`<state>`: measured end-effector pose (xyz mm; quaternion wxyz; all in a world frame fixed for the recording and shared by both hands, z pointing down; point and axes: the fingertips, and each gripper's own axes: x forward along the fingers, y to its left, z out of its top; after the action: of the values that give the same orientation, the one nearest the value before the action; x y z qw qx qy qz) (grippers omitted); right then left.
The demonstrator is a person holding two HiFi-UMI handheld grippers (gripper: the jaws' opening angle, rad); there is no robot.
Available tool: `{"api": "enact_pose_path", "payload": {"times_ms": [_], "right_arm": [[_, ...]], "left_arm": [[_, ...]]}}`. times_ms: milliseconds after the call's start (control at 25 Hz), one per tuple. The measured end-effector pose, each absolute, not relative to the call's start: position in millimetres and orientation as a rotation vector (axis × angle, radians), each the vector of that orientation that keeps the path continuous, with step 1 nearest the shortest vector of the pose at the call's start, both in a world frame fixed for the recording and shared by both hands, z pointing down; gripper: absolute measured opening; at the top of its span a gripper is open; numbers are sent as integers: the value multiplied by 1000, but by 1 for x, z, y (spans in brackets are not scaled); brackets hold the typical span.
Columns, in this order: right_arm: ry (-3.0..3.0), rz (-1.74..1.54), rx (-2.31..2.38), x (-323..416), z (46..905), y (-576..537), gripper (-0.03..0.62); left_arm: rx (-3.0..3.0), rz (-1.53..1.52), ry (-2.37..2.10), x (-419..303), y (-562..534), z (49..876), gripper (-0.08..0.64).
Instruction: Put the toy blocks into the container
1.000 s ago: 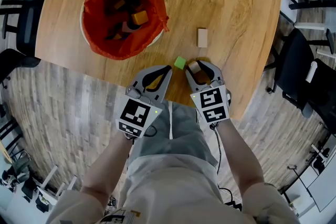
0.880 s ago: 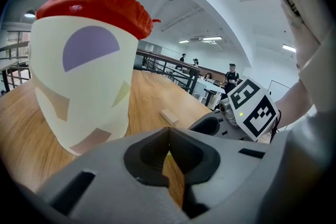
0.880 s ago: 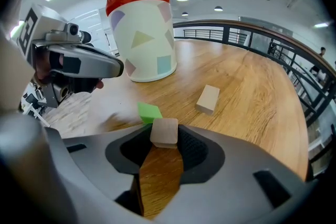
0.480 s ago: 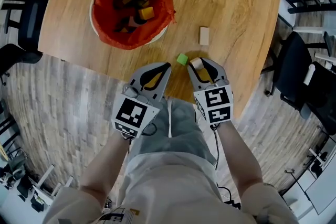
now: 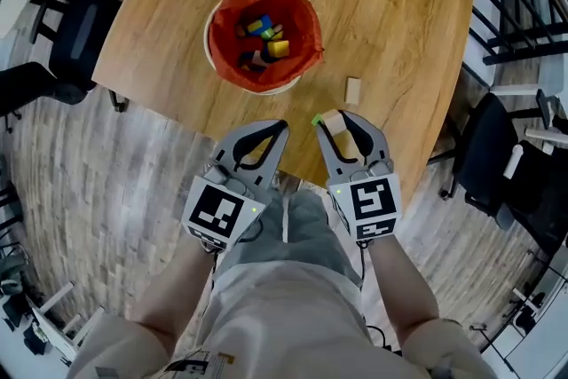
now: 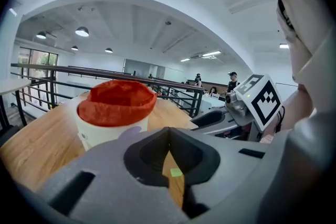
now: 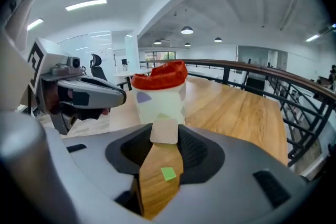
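Observation:
A white container lined with a red bag (image 5: 263, 35) (image 6: 116, 113) (image 7: 159, 94) stands on the round wooden table (image 5: 399, 4), with several coloured blocks inside. My right gripper (image 5: 334, 119) (image 7: 164, 134) is shut on a beige block (image 5: 331, 117) (image 7: 164, 132); its jaws have just been closing on it, and it hangs above the table's near edge. Below it a small green block (image 5: 316, 119) (image 7: 168, 173) (image 6: 176, 171) lies on the table. A second beige block (image 5: 353, 90) lies farther back. My left gripper (image 5: 282, 127) (image 6: 168, 132) is shut and holds nothing.
The table's near edge runs just under both grippers, with wood-plank floor beyond it. Black chairs stand at the left (image 5: 53, 58) and right (image 5: 497, 155). Dark railings (image 5: 524, 4) run along the upper right. The person's legs are below the grippers.
Both grippers have risen off the table, the right one carrying the beige block up with it. The green block stayed on the table. The container now appears nearer the middle of the head view.

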<state>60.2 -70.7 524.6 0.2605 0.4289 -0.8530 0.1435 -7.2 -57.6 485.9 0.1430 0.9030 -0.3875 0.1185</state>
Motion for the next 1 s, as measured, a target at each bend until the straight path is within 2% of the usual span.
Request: {"api": "enact_pose_path", "payload": {"times_ms": [600, 1000], "right_arm": [[-2558, 237, 1077, 7, 394, -72, 152], [-2644, 164, 1005, -13, 355, -59, 152]], "left_arm": [[2681, 284, -1361, -48, -64, 389, 12], [2607, 197, -1481, -62, -62, 350, 12]]}}
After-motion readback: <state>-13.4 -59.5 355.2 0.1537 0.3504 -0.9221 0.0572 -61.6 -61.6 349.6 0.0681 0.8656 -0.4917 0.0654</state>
